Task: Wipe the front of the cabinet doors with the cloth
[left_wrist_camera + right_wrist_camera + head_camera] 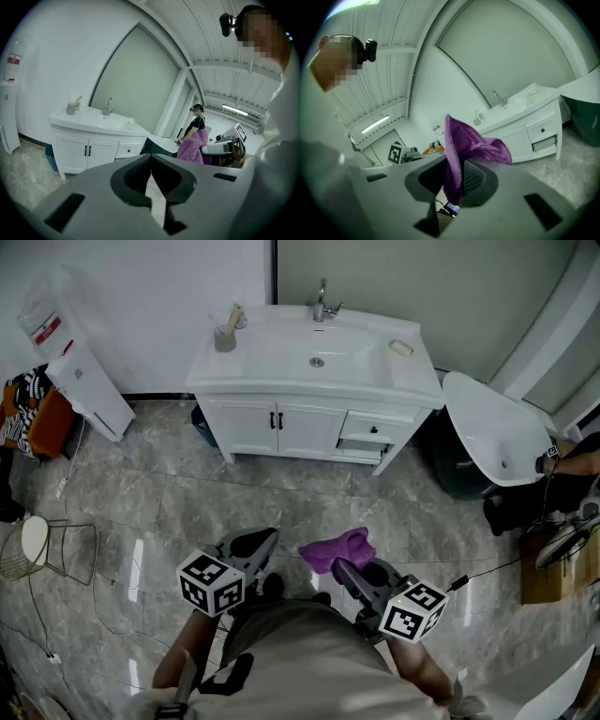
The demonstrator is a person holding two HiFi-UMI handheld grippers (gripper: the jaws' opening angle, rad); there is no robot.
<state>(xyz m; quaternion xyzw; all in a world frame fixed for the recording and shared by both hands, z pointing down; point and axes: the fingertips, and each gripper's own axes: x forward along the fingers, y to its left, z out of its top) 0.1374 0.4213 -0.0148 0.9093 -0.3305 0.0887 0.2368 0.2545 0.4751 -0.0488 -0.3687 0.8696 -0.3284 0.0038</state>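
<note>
**Q:** What does the right gripper hold?

**A:** Its jaws are clamped tight on a fold of purple knitted cloth, which bunches loosely above them.

**Q:** And the left gripper?

**A:** Its jaws meet with nothing between them. It is held low, near the person's body.

**Q:** Where are the two white cabinet doors?

**A:** Far across the grey marbled floor, under a white basin. They are well apart from both grippers, and wiping has not begun.

**Q:** What might go wrong?

**A:** Only a fold seems pinched, so pressing and dragging could tug the cloth free. The black handles at the doors' meeting edges might snag the knit.
</note>
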